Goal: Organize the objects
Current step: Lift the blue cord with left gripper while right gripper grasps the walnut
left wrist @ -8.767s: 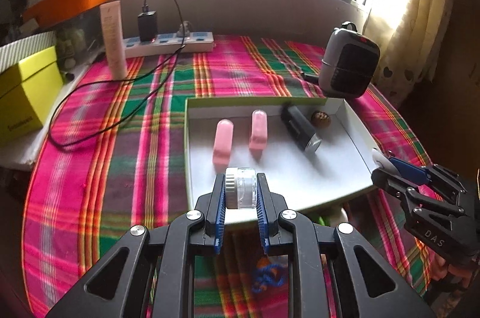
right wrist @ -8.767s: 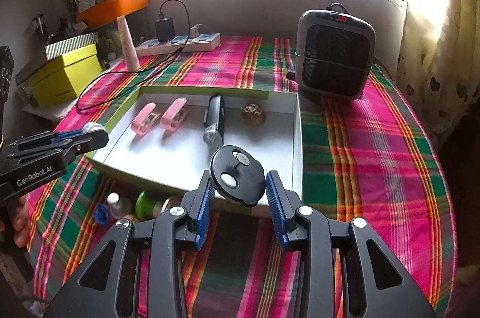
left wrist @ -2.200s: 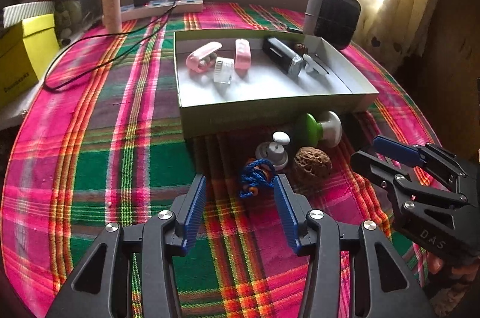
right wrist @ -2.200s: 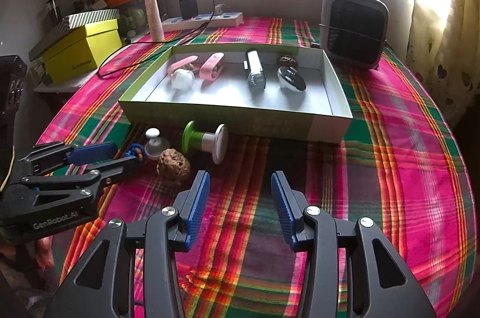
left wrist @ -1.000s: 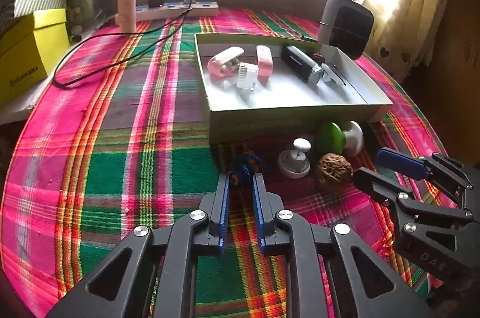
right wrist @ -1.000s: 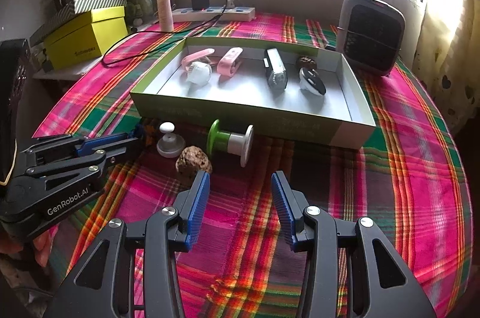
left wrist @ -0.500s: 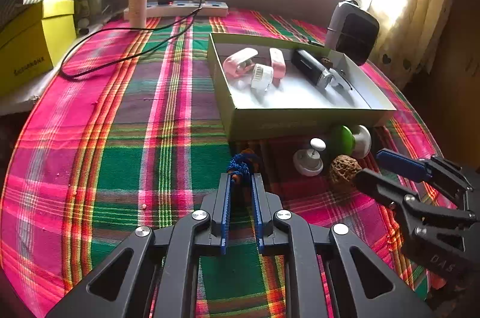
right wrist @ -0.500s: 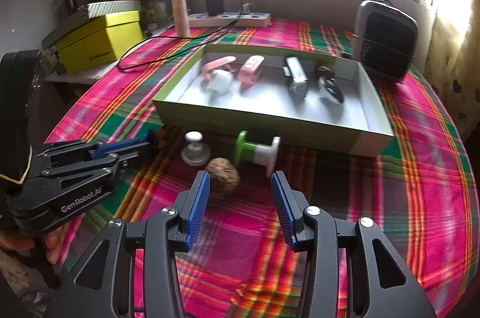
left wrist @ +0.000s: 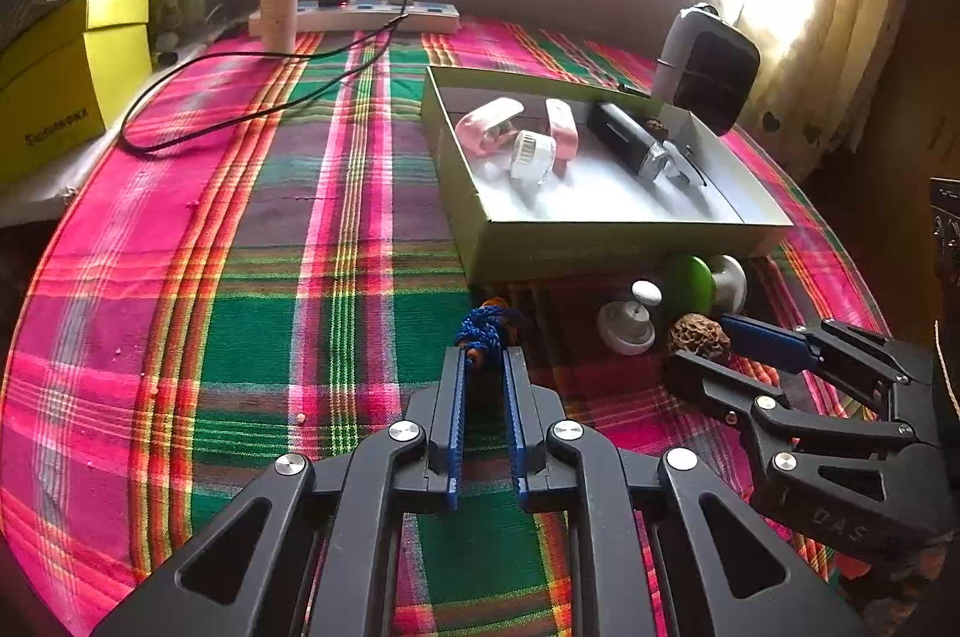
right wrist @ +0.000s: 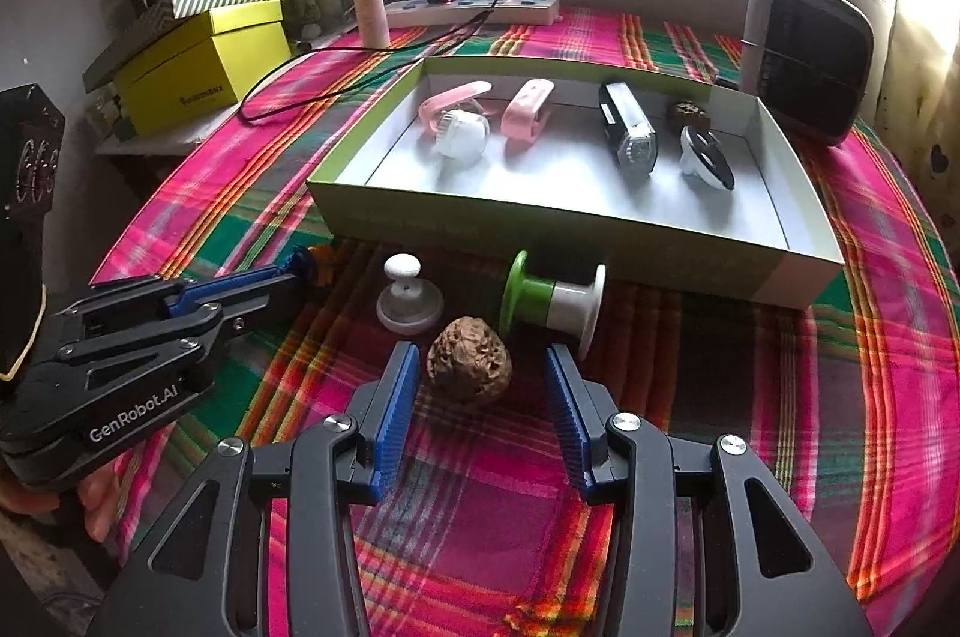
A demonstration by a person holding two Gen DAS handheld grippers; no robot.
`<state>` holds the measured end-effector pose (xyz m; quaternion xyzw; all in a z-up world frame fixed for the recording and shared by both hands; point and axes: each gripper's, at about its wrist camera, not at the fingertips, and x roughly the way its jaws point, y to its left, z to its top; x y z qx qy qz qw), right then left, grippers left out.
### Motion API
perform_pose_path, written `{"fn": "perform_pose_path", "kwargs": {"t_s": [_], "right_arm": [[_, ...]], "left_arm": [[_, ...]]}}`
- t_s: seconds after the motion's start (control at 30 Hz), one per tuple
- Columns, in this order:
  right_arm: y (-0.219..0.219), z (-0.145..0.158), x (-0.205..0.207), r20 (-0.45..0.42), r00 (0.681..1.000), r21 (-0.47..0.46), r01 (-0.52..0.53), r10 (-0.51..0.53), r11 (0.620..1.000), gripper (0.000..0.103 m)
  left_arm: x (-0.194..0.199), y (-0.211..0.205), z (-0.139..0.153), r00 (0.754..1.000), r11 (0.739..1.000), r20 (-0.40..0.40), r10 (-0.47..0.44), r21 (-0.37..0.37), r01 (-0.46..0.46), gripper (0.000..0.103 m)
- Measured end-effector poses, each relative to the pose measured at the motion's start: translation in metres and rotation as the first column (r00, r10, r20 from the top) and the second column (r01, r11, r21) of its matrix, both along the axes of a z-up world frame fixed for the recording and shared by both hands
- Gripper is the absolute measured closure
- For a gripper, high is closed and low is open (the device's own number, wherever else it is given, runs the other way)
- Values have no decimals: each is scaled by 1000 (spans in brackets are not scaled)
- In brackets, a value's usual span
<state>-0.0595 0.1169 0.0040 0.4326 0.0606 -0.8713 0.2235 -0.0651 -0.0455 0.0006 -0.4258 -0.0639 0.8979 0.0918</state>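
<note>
Black grippers [right wrist: 474, 379]; blue ribbed jaws; silver screws.

Right claw poised around the walnut, left claw pinching the blue cord.

We see our right claw [right wrist: 474, 385] with its blue pads standing apart on either side of a wrinkled brown walnut [right wrist: 470, 365] on the plaid table [right wrist: 840, 397], neither pad touching it. Just behind the walnut sit a white knob [right wrist: 408, 304] and a green-and-white spool [right wrist: 552, 301] lying on its side, both near the front wall of the open box [right wrist: 576, 247]. Inside the box lie two pink clips [right wrist: 525, 108], a white round brush [right wrist: 461, 134], a black torch [right wrist: 627, 126], a second walnut and a black-and-white disc [right wrist: 708, 160]. At left, our left claw [right wrist: 288, 283] is closed on a blue cord [right wrist: 300, 257].
</note>
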Motion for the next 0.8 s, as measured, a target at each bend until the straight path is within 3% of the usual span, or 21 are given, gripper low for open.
{"fn": "perform_pose_path", "kwargs": {"t_s": [0.3, 0.8], "right_arm": [[1, -1, -1, -1, 1000, -6, -6, 6, 1000, 60], [-1, -3, -2, -6, 1000, 0, -16, 16, 1000, 73]], "left_arm": [[-1, 0, 0, 1000, 1000, 0, 0, 0, 0, 91], [-1, 0, 1, 1000, 1000, 0, 0, 0, 0, 91]]}}
